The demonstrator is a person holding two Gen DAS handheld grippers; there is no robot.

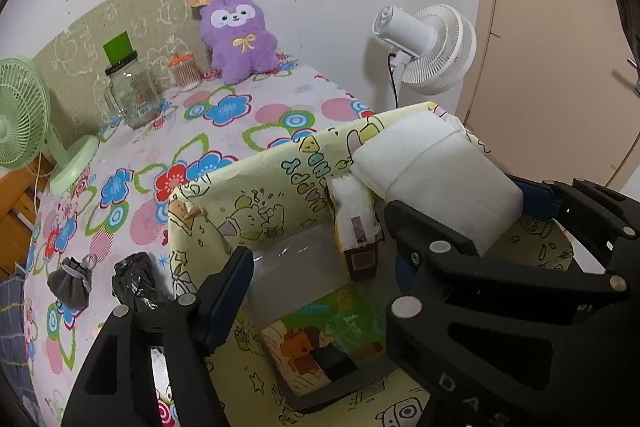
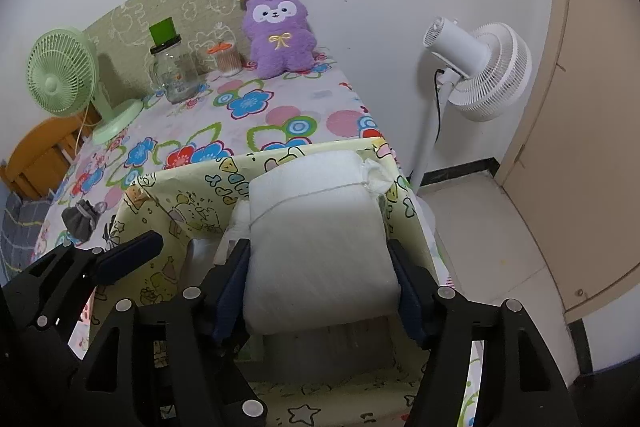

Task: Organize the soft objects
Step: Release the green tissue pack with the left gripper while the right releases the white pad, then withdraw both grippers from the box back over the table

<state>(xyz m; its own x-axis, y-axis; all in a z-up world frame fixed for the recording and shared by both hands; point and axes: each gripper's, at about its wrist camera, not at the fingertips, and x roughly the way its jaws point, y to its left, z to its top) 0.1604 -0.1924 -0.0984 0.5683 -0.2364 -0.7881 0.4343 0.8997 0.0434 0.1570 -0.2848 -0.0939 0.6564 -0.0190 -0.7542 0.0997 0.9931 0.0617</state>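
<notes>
both tools point steeply downward, side by side. the left tool (image 1: pixel 316 267) has its blue-padded fingers (image 1: pixel 228 295) spread apart, nothing pressed between them. the right tool (image 2: pixel 320 279) has a pad at each side of a white bundle (image 2: pixel 320 227); whether they press it can't be told.

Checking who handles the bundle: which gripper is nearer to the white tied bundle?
Right. The right gripper straddles the white tied bundle, one finger on each side. The left gripper sits beside it over the yellow storage box, nothing between its fingers.
</notes>
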